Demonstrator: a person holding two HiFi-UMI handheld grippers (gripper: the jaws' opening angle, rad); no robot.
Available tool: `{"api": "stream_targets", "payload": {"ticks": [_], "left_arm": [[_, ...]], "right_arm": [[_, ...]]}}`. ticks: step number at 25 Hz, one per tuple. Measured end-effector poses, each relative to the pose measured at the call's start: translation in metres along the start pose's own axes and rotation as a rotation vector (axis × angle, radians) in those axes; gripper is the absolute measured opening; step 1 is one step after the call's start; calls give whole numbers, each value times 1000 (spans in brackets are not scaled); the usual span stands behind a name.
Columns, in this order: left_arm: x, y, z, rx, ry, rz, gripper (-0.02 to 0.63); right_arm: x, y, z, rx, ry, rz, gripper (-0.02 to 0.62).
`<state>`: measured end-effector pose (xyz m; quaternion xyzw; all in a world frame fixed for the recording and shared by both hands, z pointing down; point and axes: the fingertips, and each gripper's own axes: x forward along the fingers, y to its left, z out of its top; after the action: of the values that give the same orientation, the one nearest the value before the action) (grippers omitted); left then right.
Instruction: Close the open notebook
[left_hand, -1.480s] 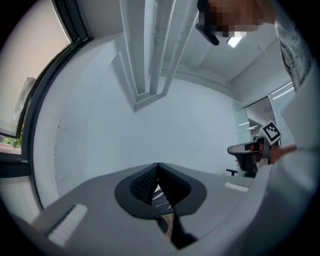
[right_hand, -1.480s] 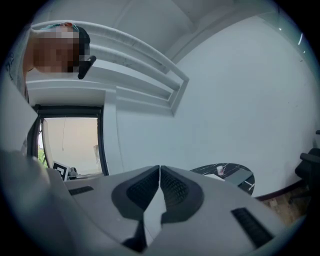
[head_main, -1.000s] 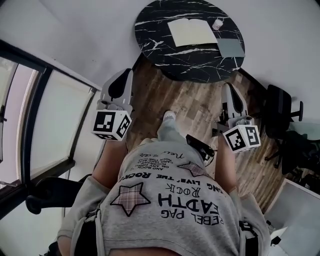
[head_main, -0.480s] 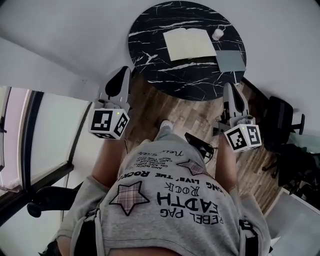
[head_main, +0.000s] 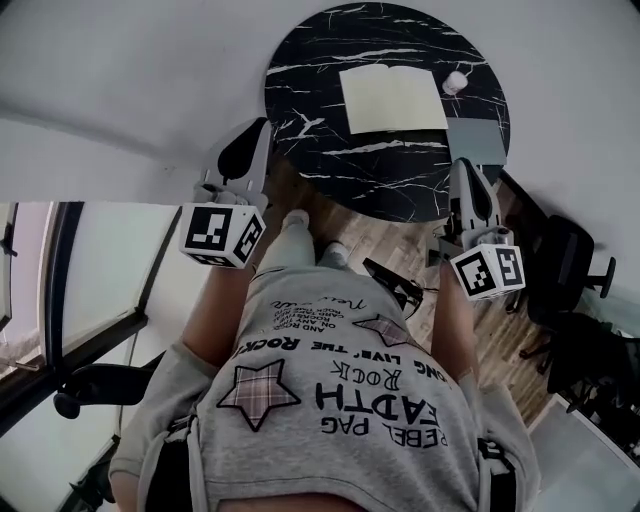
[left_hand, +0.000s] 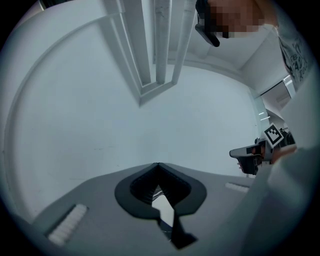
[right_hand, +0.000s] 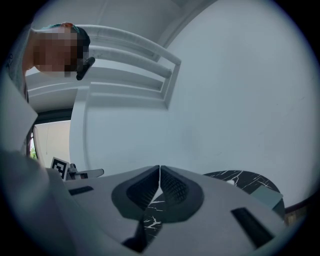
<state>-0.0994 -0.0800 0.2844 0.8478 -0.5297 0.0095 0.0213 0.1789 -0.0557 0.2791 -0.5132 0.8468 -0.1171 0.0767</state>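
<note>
The open pale-yellow paper notebook (head_main: 392, 98) lies flat toward the round black marble table's (head_main: 312, 92) far edge, long axis crosswise, ahead of both empty, tight-closed grippers, the right gripper (head_main: 470, 168) at the near right edge seemingly nearer than the left gripper (head_main: 256, 130).

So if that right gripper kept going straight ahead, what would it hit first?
Probably the white wall. The right gripper, jaws shut, points level over the round black table, seemingly clearing it, though height is hard to judge.
</note>
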Motion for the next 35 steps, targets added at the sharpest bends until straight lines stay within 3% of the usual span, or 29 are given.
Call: {"api": "stream_targets", "payload": {"ticks": [4,11,26,35], "left_arm": [[31,10,0,-9,-8,-45,9],[103,35,5,-24,-19,-186,9],[213,62,2,-52,6,-442,9],[227,65,7,-65,11,-449,9]], "right_arm": [[20,-9,7,-22,-9,-35,14],[65,-31,21,-17,-67,-185,14],[142,-43,38,-66,-92,-341,14],[145,-63,37,-42,-79,-374,14]]}}
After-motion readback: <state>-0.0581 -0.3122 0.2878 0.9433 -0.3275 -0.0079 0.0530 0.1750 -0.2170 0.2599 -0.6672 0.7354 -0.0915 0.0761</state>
